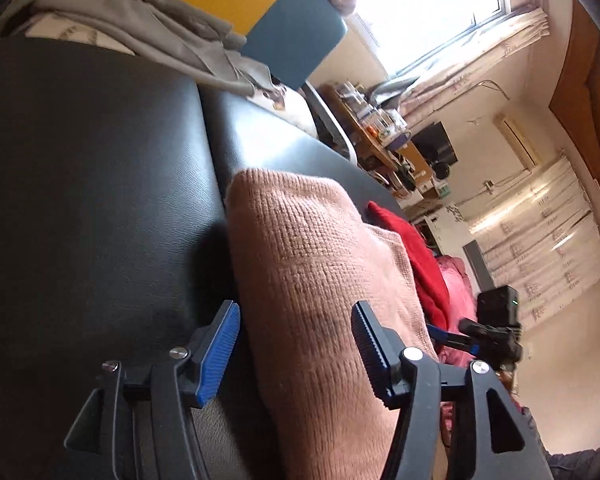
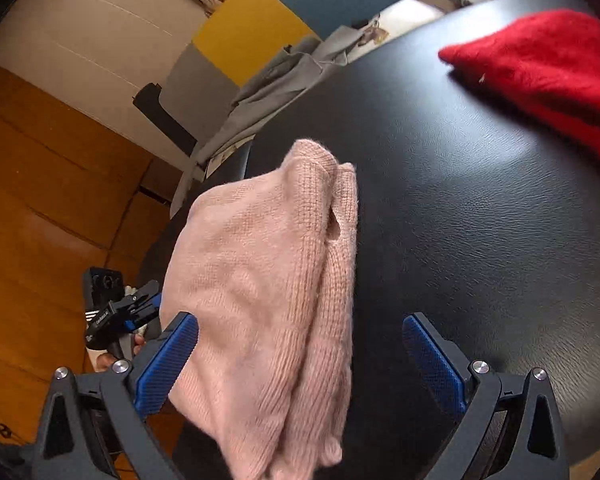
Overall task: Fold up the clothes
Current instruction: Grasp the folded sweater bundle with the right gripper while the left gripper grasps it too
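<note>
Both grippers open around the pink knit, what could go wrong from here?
1. The folded pink knit sweater overhangs the edge of the black leather-look surface; a nudge may slide it off.
2. The right gripper spans only part of the bundle, so closing may pinch one layer and undo the fold.
3. The red fuzzy garment lies close; the left gripper might snag it.

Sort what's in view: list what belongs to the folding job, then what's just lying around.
Belongs to the job:
pink knit garment
red garment
left hand-held gripper, open
right hand-held gripper, open
black padded surface

Lying about:
grey cloth
cluttered shelf
</note>
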Motion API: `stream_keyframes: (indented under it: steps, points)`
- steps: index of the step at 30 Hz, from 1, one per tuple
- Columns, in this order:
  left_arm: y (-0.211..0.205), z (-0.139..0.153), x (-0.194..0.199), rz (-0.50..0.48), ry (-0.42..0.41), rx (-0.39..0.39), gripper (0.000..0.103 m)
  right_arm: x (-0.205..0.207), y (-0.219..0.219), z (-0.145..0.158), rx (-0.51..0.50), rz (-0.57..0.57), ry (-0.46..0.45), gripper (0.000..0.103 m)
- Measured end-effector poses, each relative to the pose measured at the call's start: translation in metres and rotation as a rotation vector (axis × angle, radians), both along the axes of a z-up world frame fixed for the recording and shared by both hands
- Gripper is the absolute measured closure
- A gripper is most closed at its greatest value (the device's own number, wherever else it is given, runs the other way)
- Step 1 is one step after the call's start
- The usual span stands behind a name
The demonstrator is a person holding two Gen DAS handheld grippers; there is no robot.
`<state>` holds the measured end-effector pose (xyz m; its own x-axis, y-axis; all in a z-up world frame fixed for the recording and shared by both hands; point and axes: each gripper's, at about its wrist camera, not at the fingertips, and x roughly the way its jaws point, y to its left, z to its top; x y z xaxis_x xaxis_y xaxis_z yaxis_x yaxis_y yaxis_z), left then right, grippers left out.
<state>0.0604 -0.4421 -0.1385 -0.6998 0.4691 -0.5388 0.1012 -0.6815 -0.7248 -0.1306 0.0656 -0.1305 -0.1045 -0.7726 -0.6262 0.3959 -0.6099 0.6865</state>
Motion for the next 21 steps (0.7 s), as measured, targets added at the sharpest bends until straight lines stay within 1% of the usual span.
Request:
stream_keyframes:
  steps: [1, 3, 5, 7, 9, 10, 11, 12, 13, 14, 15, 16, 18, 21]
  points:
    - [0.001, -0.003, -0.004, -0.012, 0.003, 0.011, 0.043, -0.003, -0.007, -0.005, -0.010, 0.022, -0.019, 0.000]
    - [0.003, -0.008, -0.011, -0.030, 0.014, 0.027, 0.035, -0.007, -0.022, -0.013, -0.027, 0.065, -0.054, 0.000]
    - [0.004, -0.012, -0.018, -0.045, 0.023, 0.043, 0.030, -0.011, -0.037, -0.022, -0.045, 0.109, -0.088, 0.000]
    - [0.006, -0.016, -0.026, -0.062, 0.029, 0.056, 0.028, -0.015, -0.051, -0.030, -0.063, 0.153, -0.122, 0.000]
    - [0.011, -0.019, -0.034, -0.075, 0.024, 0.057, 0.021, -0.013, -0.065, -0.033, -0.075, 0.185, -0.107, 0.000]
    - [0.014, -0.020, -0.039, -0.081, 0.020, 0.056, 0.019, -0.012, -0.069, -0.033, -0.073, 0.193, -0.094, 0.000]
    - [0.017, -0.021, -0.042, -0.086, 0.013, 0.046, 0.018, -0.010, -0.073, -0.033, -0.067, 0.198, -0.082, 0.003]
    - [0.021, -0.021, -0.045, -0.090, 0.008, 0.034, 0.018, -0.010, -0.076, -0.035, -0.054, 0.197, -0.081, 0.009]
    - [0.024, -0.021, -0.045, -0.094, 0.011, 0.029, 0.019, -0.010, -0.078, -0.038, -0.038, 0.194, -0.084, 0.041]
    - [0.028, -0.022, -0.045, -0.098, 0.017, 0.027, 0.023, -0.011, -0.081, -0.042, -0.021, 0.191, -0.087, 0.057]
    - [0.031, -0.022, -0.044, -0.102, 0.022, 0.024, 0.034, -0.011, -0.081, -0.045, -0.037, 0.180, -0.092, 0.057]
    - [0.035, -0.023, -0.043, -0.106, 0.027, 0.022, 0.036, -0.009, -0.081, -0.046, -0.048, 0.179, -0.084, 0.057]
    - [0.034, -0.025, -0.036, -0.074, 0.033, 0.057, 0.042, -0.006, -0.084, -0.045, -0.048, 0.182, -0.066, 0.057]
    - [0.033, -0.020, -0.008, -0.018, 0.040, 0.050, 0.045, 0.001, -0.094, -0.044, -0.044, 0.192, -0.050, 0.057]
